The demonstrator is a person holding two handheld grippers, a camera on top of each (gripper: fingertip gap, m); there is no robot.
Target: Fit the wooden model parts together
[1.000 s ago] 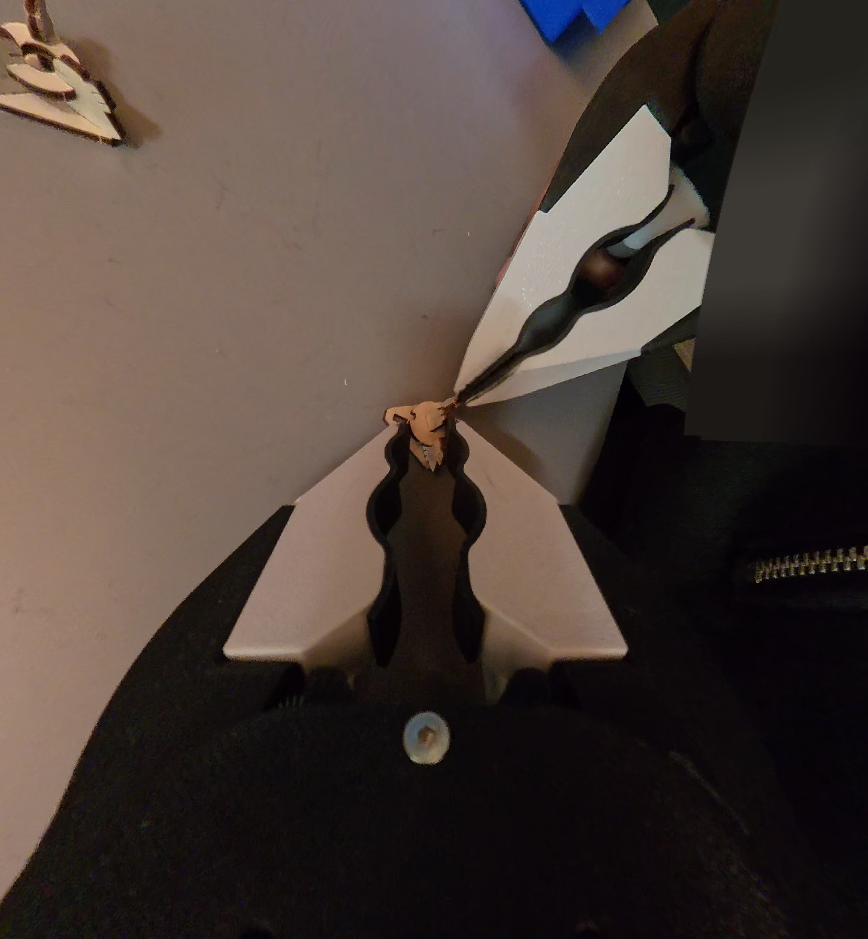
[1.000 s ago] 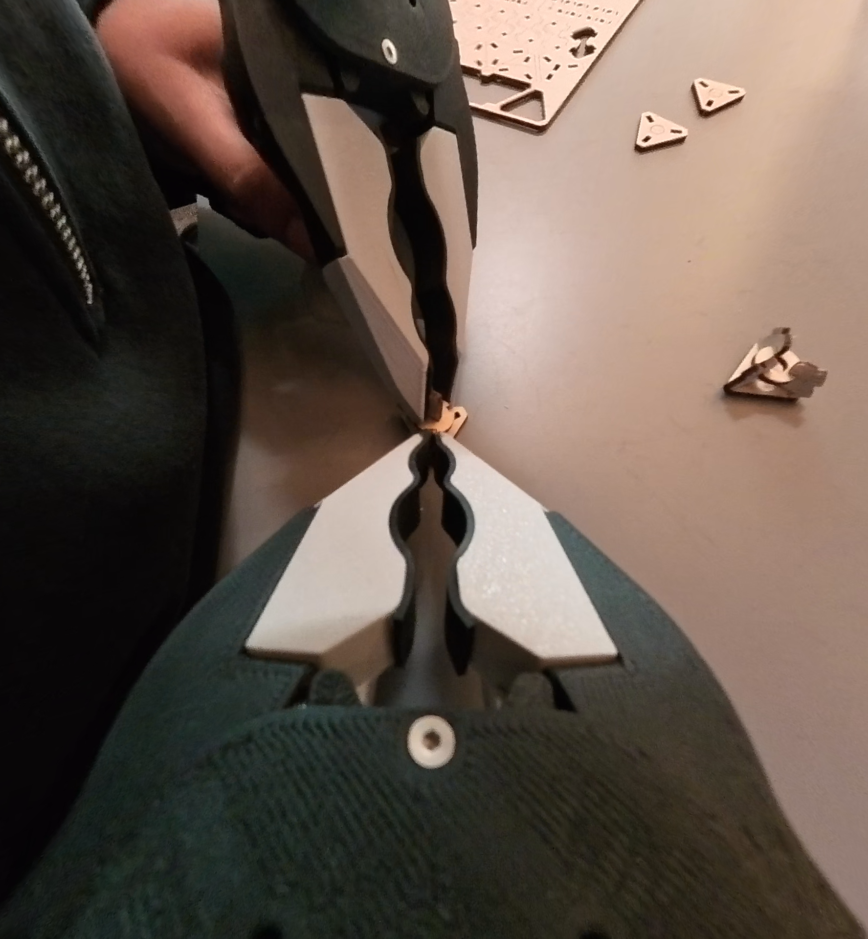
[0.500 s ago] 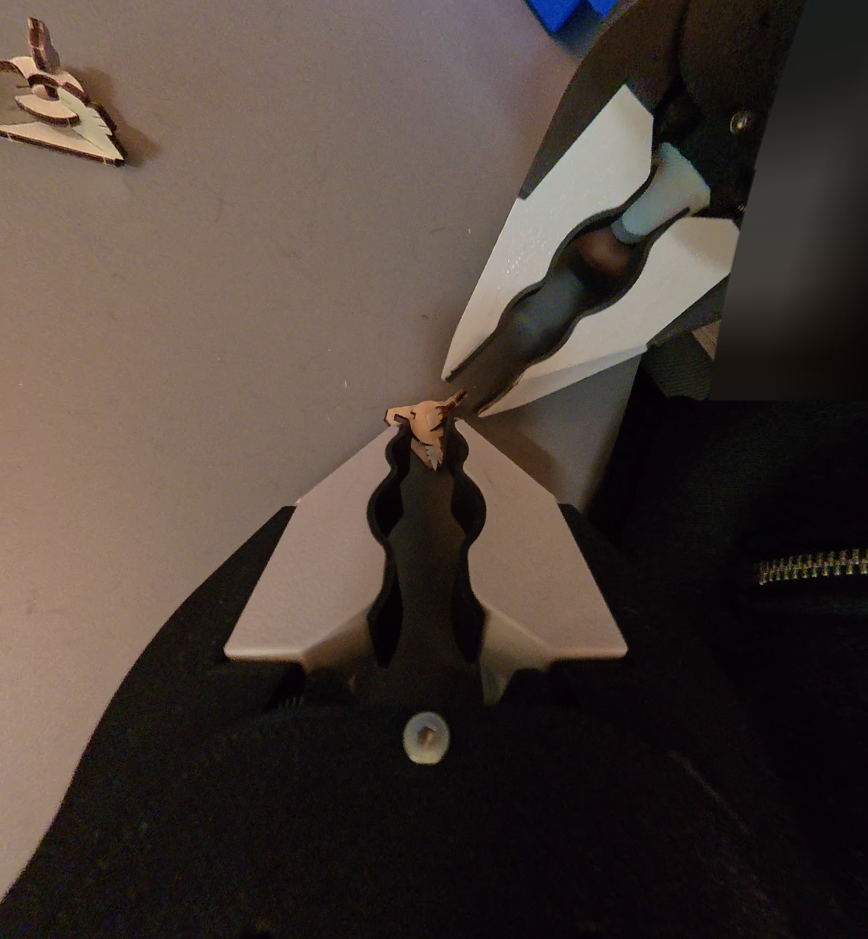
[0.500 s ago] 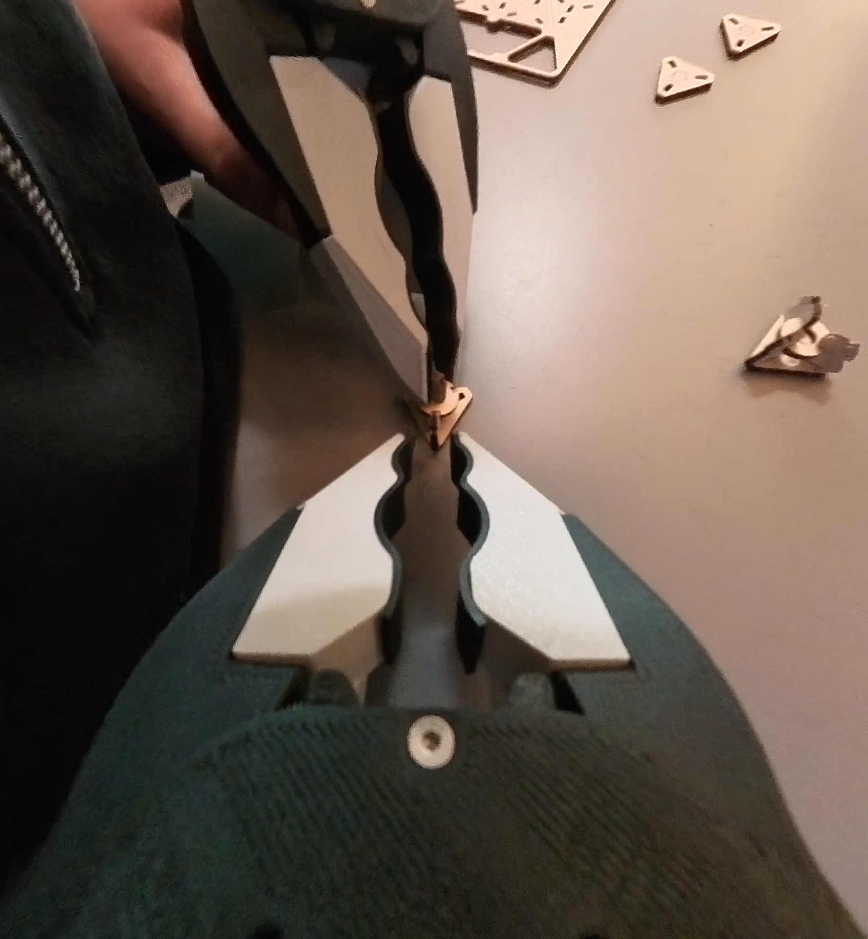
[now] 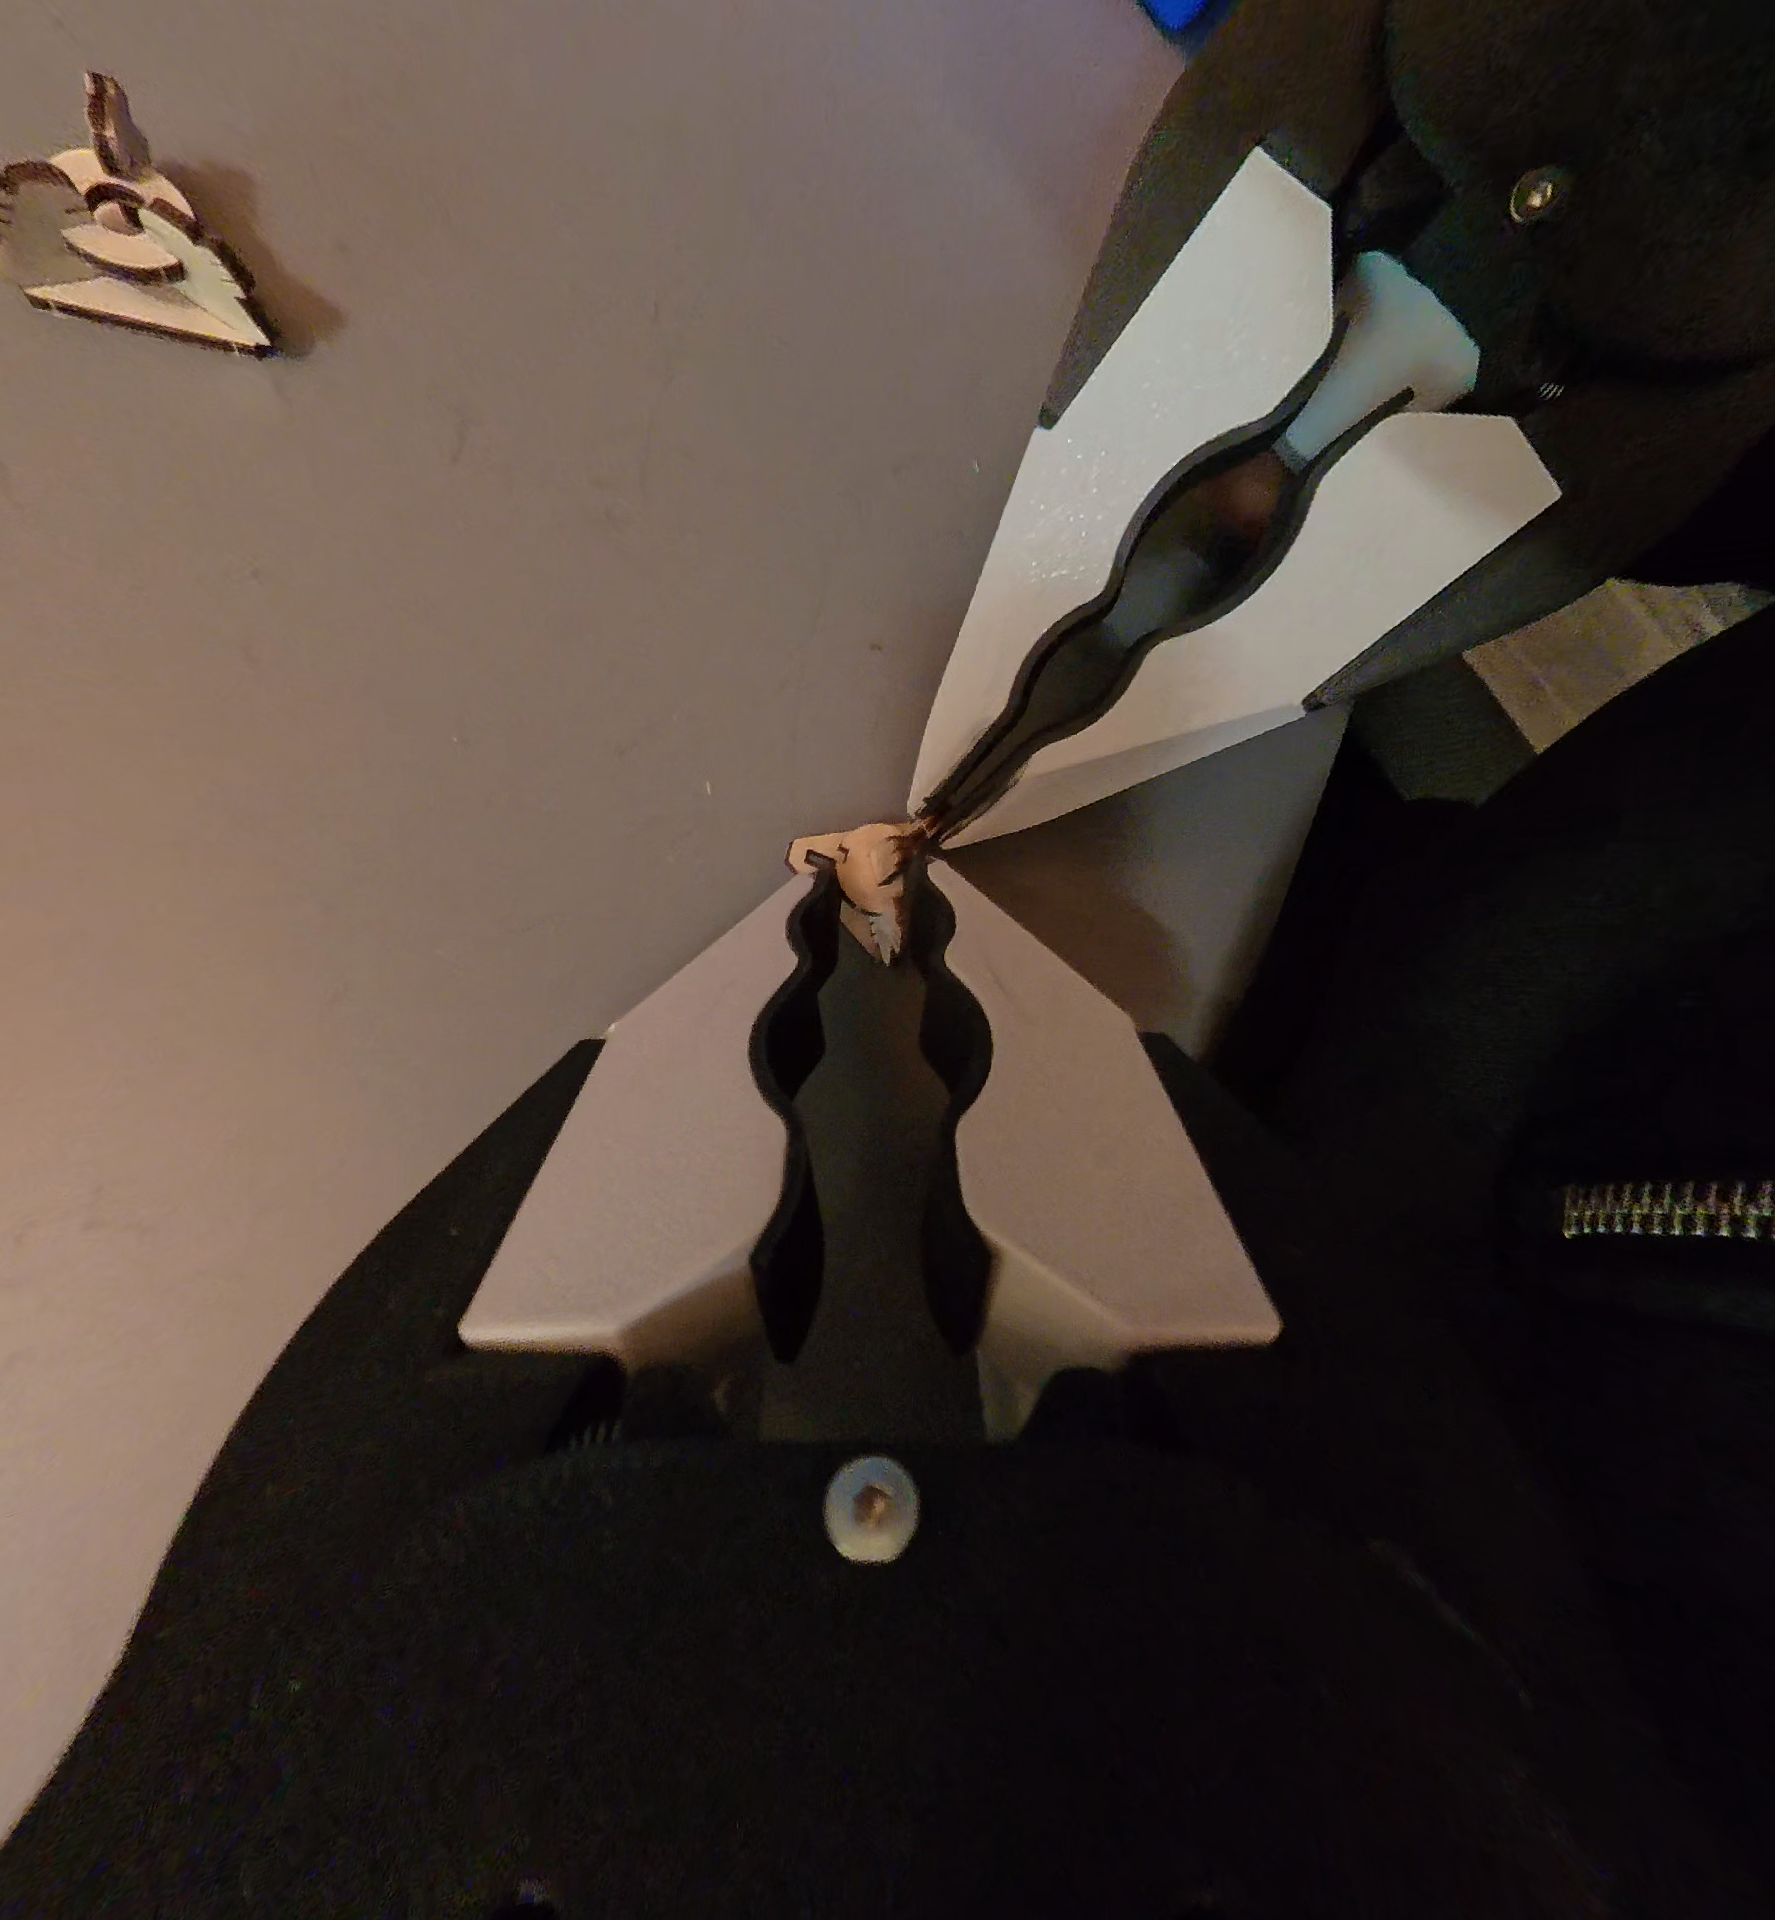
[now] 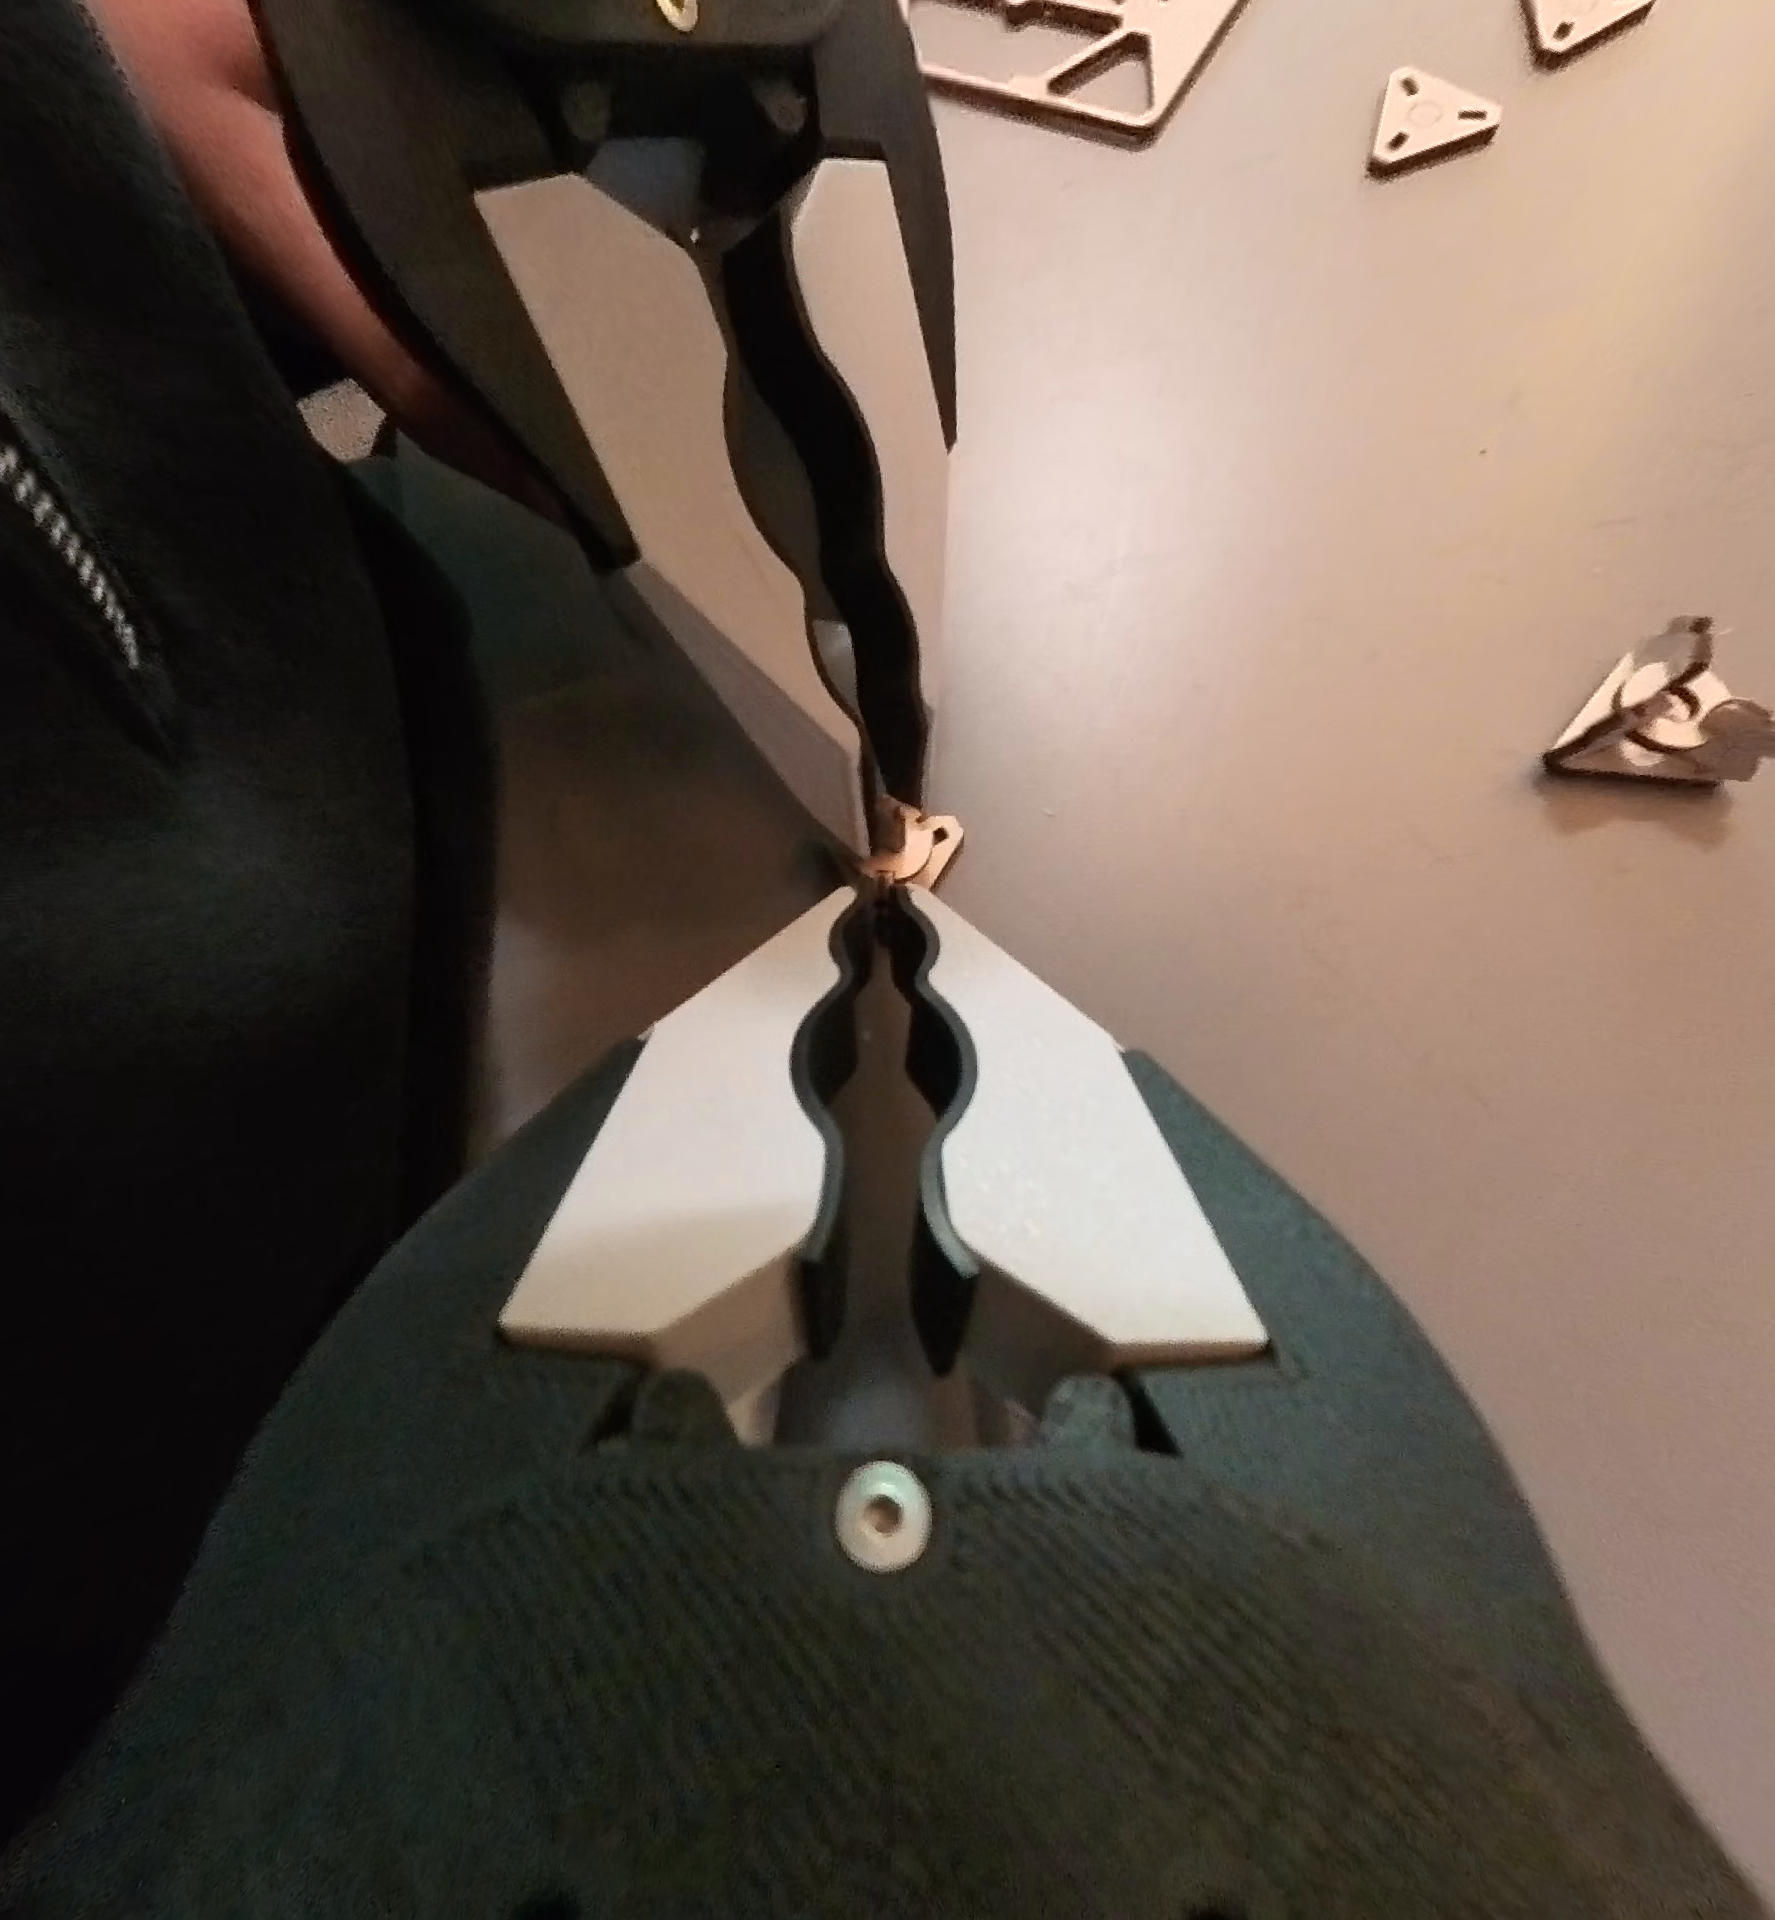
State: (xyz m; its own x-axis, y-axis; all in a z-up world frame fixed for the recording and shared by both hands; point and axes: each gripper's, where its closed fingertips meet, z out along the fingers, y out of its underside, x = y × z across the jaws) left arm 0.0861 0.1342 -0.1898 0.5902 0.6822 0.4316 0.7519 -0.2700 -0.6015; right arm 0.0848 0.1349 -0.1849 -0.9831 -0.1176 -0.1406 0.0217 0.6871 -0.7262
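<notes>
A small pale wooden assembly [image 5: 867,873] of laser-cut pieces hangs above the grey worktop [image 5: 447,644], close to its near edge, pinched between the two tools where their tips meet. The left hand-held gripper [image 5: 867,883] has its fingers [image 5: 1049,1122] closed on the assembly from both sides, the dark pads narrowed around it with a toothed bit of the wood poking back into the gap. The right hand-held gripper [image 6: 888,902] comes at it from the other side; its fingertips are pressed nearly together on a thin dark-edged tab of the same assembly [image 6: 914,842], a tab too small to make out in detail. Seen from the left wrist, the right tool slants down from the upper right, its white fingers [image 5: 1122,582] tapering to a closed point against the wood. Farther out on the worktop lies a second wooden assembly [image 5: 114,249], a triangular base with curved parts standing on it, well apart from the tools; it also shows in the right wrist view [image 6: 1662,717]. Beyond it there are loose triangular wooden plates [image 6: 1428,120] and the corner of a cut-out wooden sheet [image 6: 1070,52]. A person's dark zipped jacket [image 6: 135,727] fills the side nearest the worktop edge, and a hand [image 6: 343,281] grips the left tool's body
</notes>
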